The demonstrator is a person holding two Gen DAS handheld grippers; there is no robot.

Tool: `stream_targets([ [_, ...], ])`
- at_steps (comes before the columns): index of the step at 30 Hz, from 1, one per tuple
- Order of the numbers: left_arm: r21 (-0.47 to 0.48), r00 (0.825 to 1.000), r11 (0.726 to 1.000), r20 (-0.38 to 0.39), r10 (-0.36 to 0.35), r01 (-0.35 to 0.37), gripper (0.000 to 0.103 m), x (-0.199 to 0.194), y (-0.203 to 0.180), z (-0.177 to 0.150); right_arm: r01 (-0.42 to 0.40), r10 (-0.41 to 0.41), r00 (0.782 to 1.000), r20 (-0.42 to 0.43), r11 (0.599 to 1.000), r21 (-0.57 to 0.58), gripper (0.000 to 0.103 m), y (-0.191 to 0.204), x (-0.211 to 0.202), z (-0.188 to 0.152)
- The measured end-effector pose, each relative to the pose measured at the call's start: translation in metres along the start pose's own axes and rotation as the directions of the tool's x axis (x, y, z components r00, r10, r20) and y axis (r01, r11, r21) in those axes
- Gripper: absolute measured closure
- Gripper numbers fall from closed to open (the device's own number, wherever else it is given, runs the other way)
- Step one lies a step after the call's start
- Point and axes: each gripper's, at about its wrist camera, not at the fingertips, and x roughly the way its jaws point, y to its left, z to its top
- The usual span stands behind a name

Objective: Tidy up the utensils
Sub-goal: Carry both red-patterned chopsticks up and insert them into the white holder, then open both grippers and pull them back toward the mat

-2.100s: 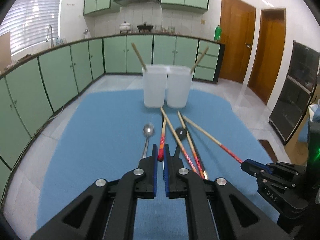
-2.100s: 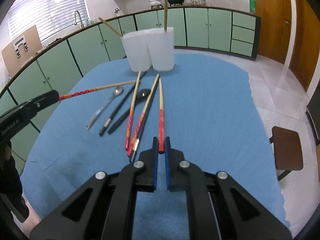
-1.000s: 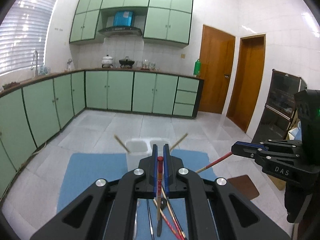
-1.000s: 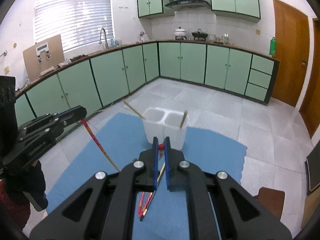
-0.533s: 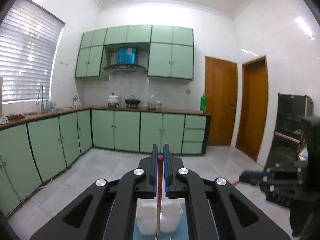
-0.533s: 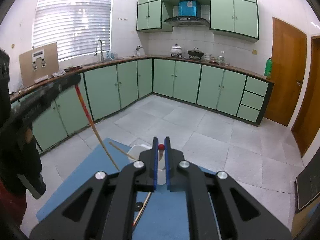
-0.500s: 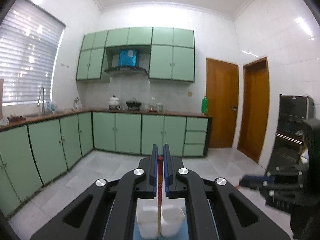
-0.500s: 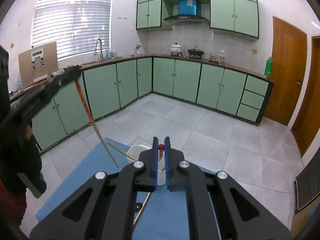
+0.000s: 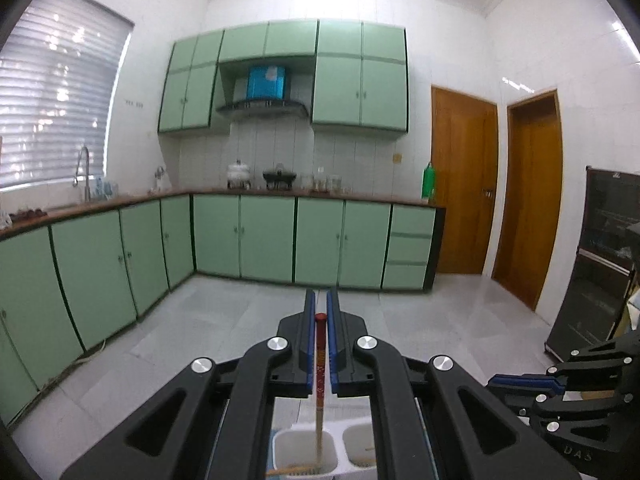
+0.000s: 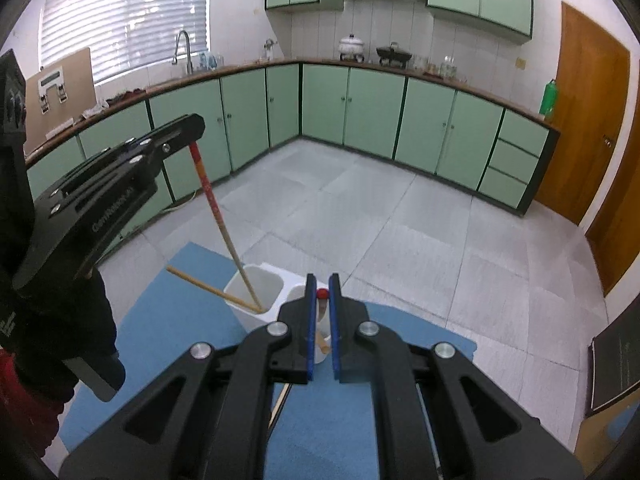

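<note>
- Red-tipped chopstick [image 9: 320,364] hangs clamped in the left gripper [image 9: 320,308], its tip inside the holder's left cup [image 10: 256,286].
- Right gripper [image 10: 321,292] pinches a second chopstick [image 10: 321,338] over the right cup [image 10: 298,292].
- Lower both straight; release once each is well down.

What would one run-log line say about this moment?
left claw: shut on red-ended wooden chopstick | tip: in left compartment of white two-compartment plastic holder | right claw: shut on second red-ended chopstick

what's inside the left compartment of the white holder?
One plain chopstick leans in the white holder's left compartment, and the left gripper lowers a red-handled chopstick into it. The compartment's bottom is hidden.
</note>
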Motion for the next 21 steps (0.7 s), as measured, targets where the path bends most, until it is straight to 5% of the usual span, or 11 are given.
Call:
stream_targets([
  [6, 0.015, 0.999, 1.000, -0.053, 0.007, -0.007, 0.096, 0.002, 0.009, -0.018, -0.023, 0.023, 1.000, -0.004, 0.999, 0.034, 0.093, -0.002, 0.005, -0.008],
  [10, 0.020, 0.998, 1.000, -0.065, 0.011, -0.010, 0.090, -0.012, 0.012, -0.023, -0.002, -0.001, 0.999, 0.040, 0.998, 0.066, 0.065, -0.010, -0.011, -0.018],
  [18, -0.015, 0.996, 1.000, -0.090, 0.021, -0.023, 0.052, -0.072, 0.024, -0.052, 0.051, -0.070, 0.989, 0.128, 0.988, 0.145, 0.034, -0.027, -0.056, -0.073],
  [21, -0.039, 0.992, 0.999, -0.126, 0.013, -0.018, 0.047, -0.094, 0.026, -0.079, 0.036, -0.061, 0.990, 0.129, 0.982, 0.183, 0.025, -0.026, -0.062, -0.109],
])
